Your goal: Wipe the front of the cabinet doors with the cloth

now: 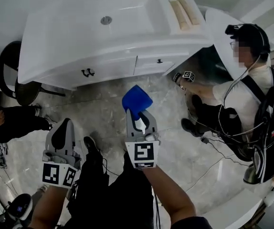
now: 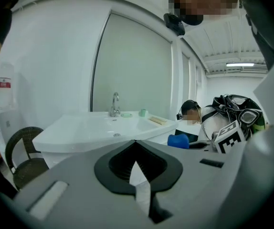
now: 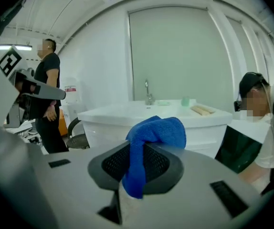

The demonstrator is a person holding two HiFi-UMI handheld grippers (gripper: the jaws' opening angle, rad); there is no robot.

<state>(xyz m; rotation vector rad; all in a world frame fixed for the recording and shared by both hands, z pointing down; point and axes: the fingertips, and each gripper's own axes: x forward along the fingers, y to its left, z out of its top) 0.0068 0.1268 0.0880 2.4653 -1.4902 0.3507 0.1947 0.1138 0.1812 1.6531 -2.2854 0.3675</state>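
Observation:
A white vanity cabinet with two doors (image 1: pixel 113 67) (image 3: pixel 127 128) stands under a white basin (image 1: pixel 99 20) (image 2: pixel 103 125). The doors bear dark handles (image 1: pixel 87 72). My right gripper (image 1: pixel 138 112) (image 3: pixel 142 151) is shut on a blue cloth (image 1: pixel 136 99) (image 3: pixel 153 135), held a short way in front of the doors and apart from them. The blue cloth (image 2: pixel 177 140) shows in the left gripper view too. My left gripper (image 1: pixel 63 130) (image 2: pixel 136 149) is shut with nothing in it, lower and to the left, farther from the cabinet.
A person in a white shirt (image 1: pixel 244 99) (image 3: pixel 266 128) crouches at the cabinet's right side, holding another gripper (image 1: pixel 184 76). A dark round chair (image 1: pixel 17 80) (image 2: pixel 25 151) stands left of the vanity. Another person (image 3: pixel 48 99) stands at the left. A cable (image 1: pixel 218 151) lies on the marble floor.

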